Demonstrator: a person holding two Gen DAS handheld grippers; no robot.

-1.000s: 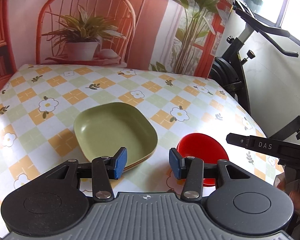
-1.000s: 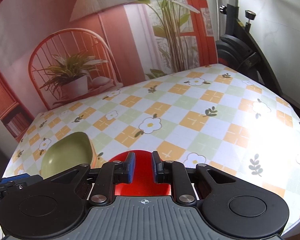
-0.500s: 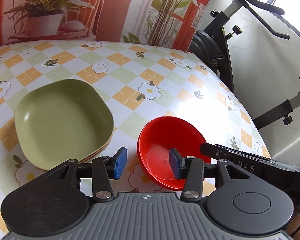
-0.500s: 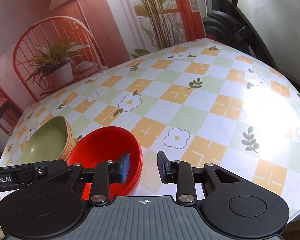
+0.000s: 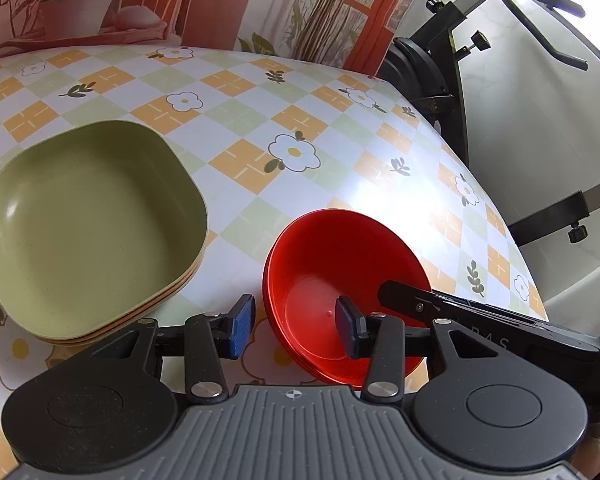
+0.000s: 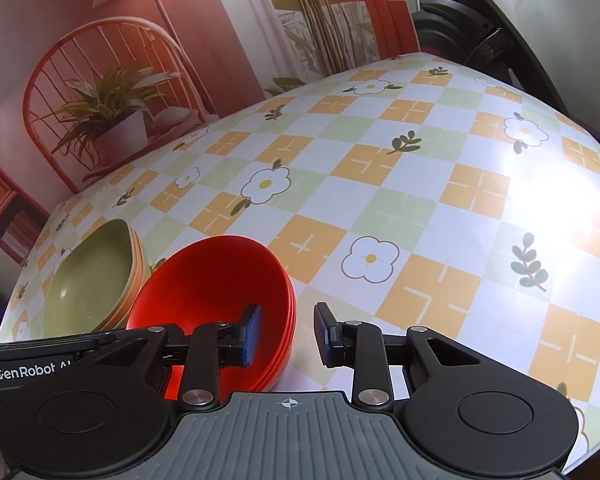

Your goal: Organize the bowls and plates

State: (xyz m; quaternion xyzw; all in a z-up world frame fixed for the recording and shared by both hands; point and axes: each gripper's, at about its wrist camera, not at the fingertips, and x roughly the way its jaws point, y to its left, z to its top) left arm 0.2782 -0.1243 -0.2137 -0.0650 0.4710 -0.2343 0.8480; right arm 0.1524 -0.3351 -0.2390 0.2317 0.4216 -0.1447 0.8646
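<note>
A stack of red bowls (image 5: 340,276) sits on the flowered table near its front right corner, with a stack of square plates, green on top (image 5: 88,220), to its left. My left gripper (image 5: 296,330) is open across the bowls' near rim: its right finger is over the inside, its left finger outside. In the right wrist view my right gripper (image 6: 287,334) is open too, straddling the right rim of the red bowls (image 6: 212,280), left finger inside. The green plates (image 6: 92,280) lie beyond. Neither gripper holds anything.
The checked tablecloth (image 5: 300,120) stretches back to a printed backdrop of a chair and plants. An exercise bike (image 5: 452,64) stands just off the table's right edge. The right tool's black arm (image 5: 460,312) crosses beside the bowls; the left tool's body (image 6: 40,364) shows at lower left.
My right gripper's jaws have widened from a narrow gap to open around the bowl rim. My left gripper has swung right from the plates and closed in on the red bowls.
</note>
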